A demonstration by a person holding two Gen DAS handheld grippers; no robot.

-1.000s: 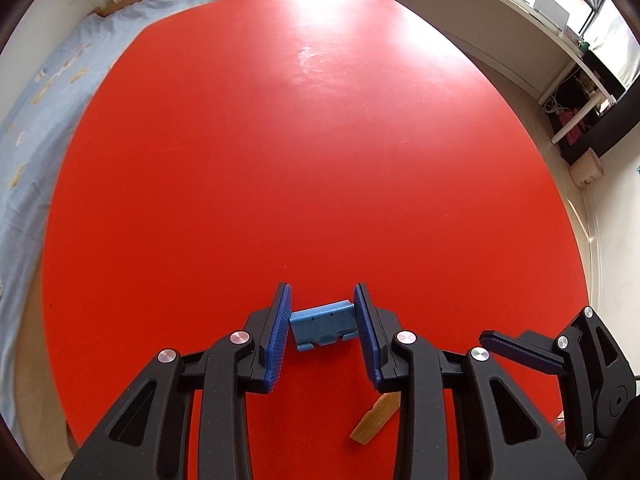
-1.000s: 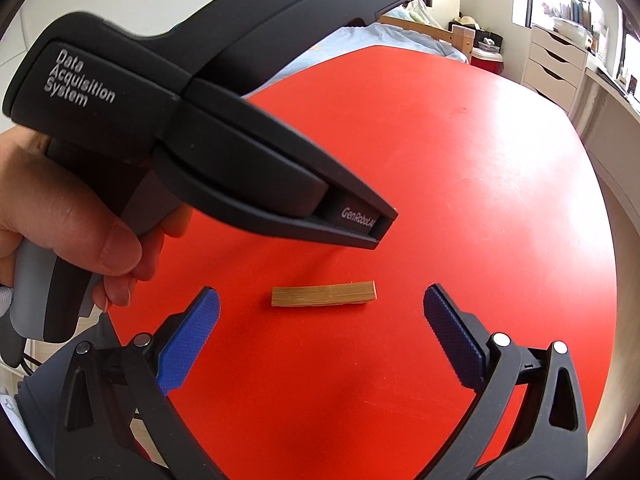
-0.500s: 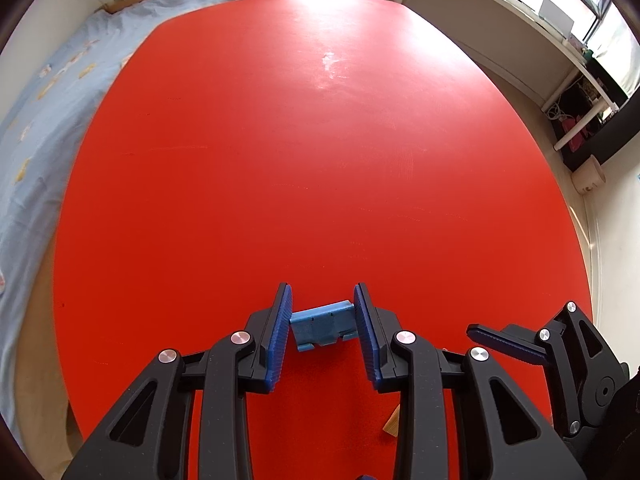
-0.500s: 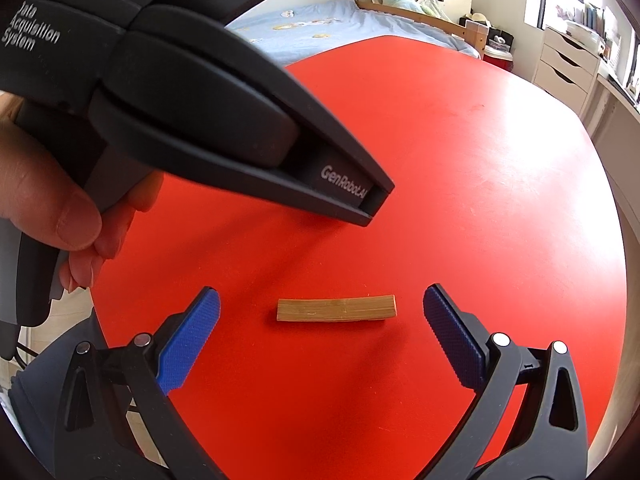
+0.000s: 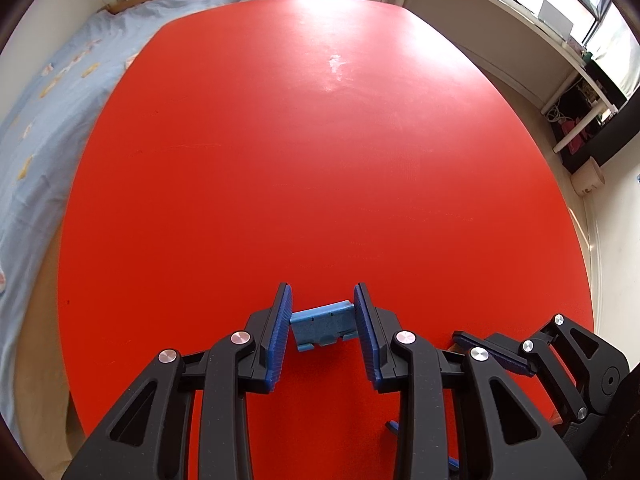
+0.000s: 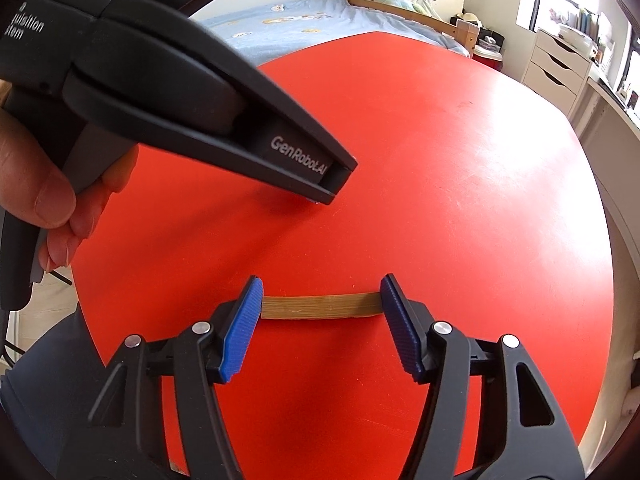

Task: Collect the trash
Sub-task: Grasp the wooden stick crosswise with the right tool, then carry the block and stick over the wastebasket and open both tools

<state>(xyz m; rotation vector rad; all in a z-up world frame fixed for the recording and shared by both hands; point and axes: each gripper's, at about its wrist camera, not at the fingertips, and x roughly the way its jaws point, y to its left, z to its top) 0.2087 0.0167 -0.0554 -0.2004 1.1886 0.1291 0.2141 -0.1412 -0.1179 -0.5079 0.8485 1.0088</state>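
My left gripper is shut on a small blue plastic piece and holds it over the near part of the red table. My right gripper has its blue pads against both ends of a flat tan wooden strip lying on the red table. The left gripper's black body hangs above and to the left in the right wrist view. The right gripper's fingers show at the lower right of the left wrist view.
A bed with a blue cover runs along the table's left side. A white drawer unit and a desk under the window stand beyond the far and right edges. The table edge is close on the near left.
My right gripper has moved forward and closed its jaws from wide open onto the ends of the wooden strip. The left gripper has kept its hold on the blue piece.
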